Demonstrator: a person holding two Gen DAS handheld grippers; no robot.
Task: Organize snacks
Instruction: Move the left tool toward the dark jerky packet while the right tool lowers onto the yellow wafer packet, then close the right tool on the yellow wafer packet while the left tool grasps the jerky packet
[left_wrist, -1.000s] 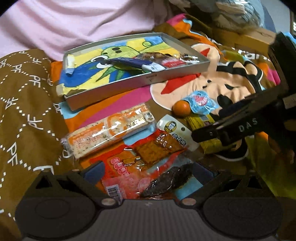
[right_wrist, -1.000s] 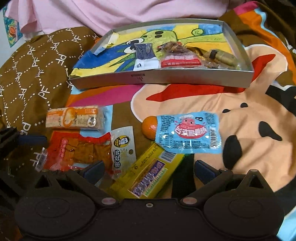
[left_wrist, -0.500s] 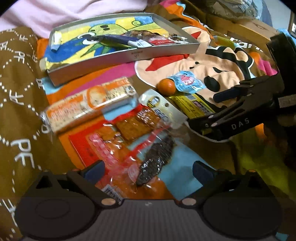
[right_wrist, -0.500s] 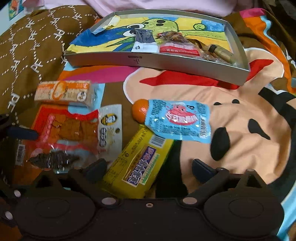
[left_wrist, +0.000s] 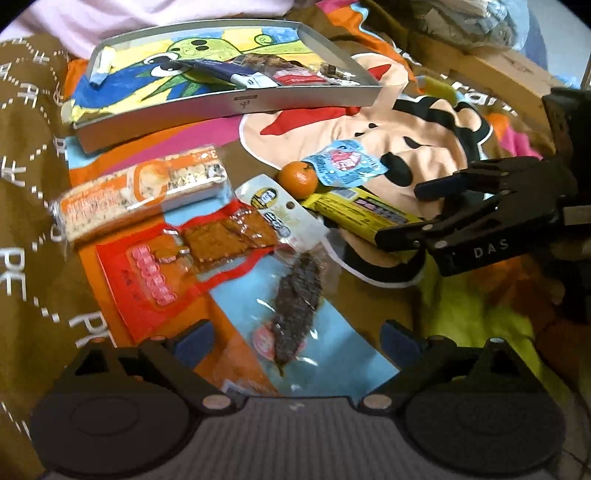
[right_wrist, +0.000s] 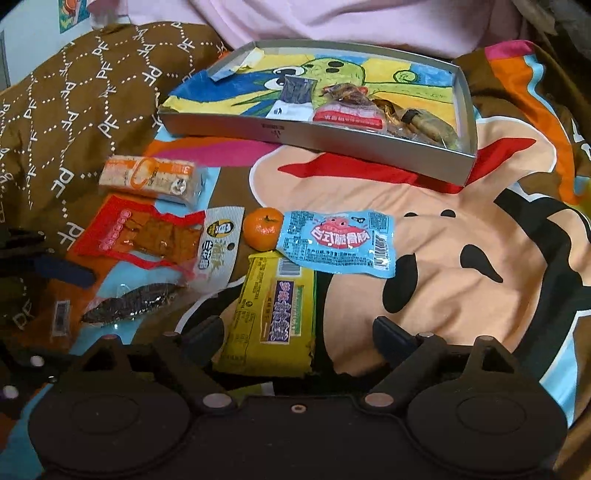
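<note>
My left gripper (left_wrist: 295, 334) is closing slightly, fingers apart around the clear dark-jerky packet (left_wrist: 295, 306); my right gripper (right_wrist: 299, 336) likewise around the yellow rectangular snack bar (right_wrist: 275, 314), at six o'clock from the small orange mandarin (right_wrist: 263, 227).

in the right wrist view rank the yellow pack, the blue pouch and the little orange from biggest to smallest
1. yellow pack, though nearest the camera, which flatters it
2. blue pouch
3. orange, clearly smallest

Snack packets (right_wrist: 275, 306) before tray (right_wrist: 317, 136), on blanket (right_wrist: 461, 229)
</note>
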